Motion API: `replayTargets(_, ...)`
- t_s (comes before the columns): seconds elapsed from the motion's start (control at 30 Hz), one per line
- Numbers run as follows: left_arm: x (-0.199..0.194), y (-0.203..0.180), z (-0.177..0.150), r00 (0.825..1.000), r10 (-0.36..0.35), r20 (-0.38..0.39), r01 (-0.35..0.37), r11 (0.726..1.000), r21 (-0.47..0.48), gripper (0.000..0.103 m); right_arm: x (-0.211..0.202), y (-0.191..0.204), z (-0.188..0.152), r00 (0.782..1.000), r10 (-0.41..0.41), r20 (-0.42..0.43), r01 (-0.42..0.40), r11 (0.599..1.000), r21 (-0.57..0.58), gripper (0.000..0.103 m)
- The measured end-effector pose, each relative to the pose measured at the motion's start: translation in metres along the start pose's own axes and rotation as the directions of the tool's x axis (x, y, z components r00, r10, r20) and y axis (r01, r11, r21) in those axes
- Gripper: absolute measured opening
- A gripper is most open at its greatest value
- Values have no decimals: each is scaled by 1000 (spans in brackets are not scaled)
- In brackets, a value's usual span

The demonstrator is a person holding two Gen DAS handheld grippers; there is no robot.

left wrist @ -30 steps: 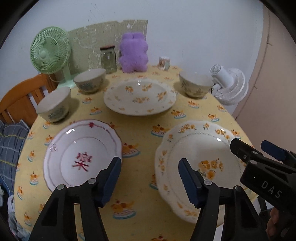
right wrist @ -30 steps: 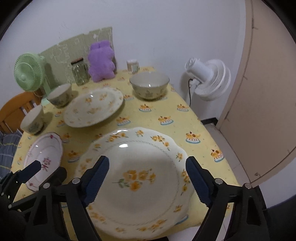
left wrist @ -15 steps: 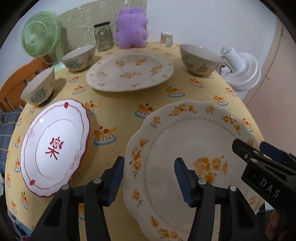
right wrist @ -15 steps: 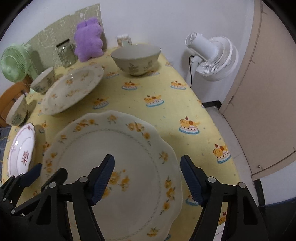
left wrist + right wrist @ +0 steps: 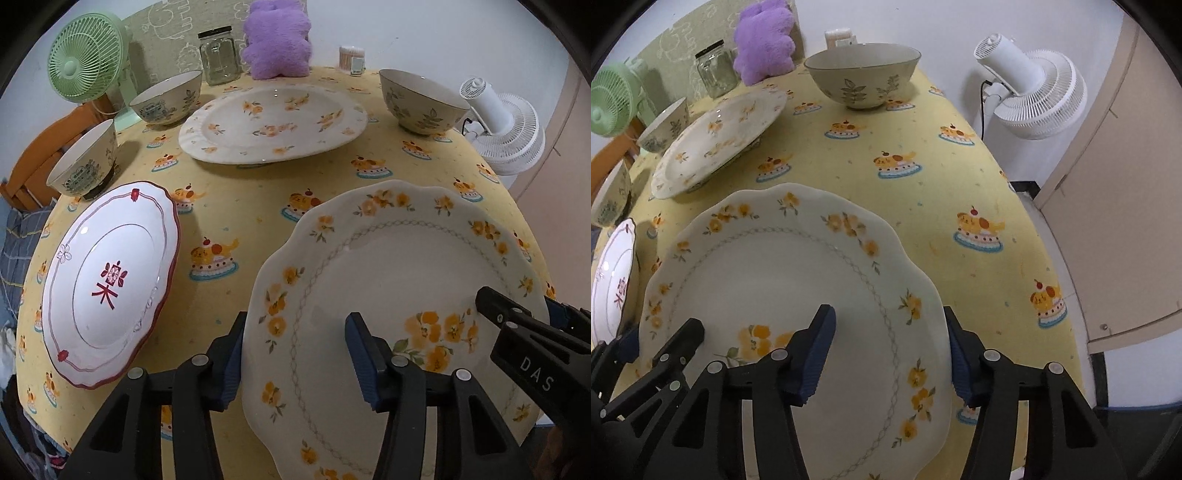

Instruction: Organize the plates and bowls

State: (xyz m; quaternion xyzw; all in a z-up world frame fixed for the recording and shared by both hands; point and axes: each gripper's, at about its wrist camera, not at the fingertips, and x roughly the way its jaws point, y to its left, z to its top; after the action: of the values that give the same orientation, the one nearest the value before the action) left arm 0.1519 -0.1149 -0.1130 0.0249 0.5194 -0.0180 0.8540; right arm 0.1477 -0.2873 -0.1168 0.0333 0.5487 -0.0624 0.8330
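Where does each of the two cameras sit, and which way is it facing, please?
Left wrist: on the left gripper, looking forward over the scalloped plate; its open fingers straddle the plate's left rim, and the right gripper shows.
Right wrist: on the right gripper, straddling the same plate's right rim; the left gripper shows.
Shared: that plate, the far flowered plate and the yellow tablecloth.

The near plate (image 5: pixel 399 295) lies on the table (image 5: pixel 258 199), its left rim between the left jaws and its right rim between the right jaws. Left of the left jaws lies a second plate (image 5: pixel 107 284); ahead, a third plate (image 5: pixel 273 122), with bowls (image 5: pixel 421 103) either side.
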Motion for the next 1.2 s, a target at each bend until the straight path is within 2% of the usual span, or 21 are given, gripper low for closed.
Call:
replayTargets(0.5, 9, 12, 22, 998, 60, -8, -60, 998, -31, 53, 12, 21, 31, 1000, 29, -10, -30, 997, -65, 60)
replayTargets(0.87, 13, 17, 23, 999, 44, -27, -45, 998, -48, 54, 17, 22, 34, 999, 42, -24, -44, 997, -68, 60)
replayTargets(0.93, 11, 12, 22, 998, 57, -24, -57, 998, -15, 60, 16, 23, 34, 999, 28, -22, -29, 997, -70, 60)
replayTargets(1.0, 7, 6, 20, 999, 43, -19, -43, 999, 19, 70, 10, 25, 34, 1000, 9, 5, -9, 997, -81, 62)
replayTargets(1.2, -8, 9, 22, 1000, 1, 19, -2, 999, 41, 80, -12, 30, 30, 998, 37, 45, -34, 996, -78, 77)
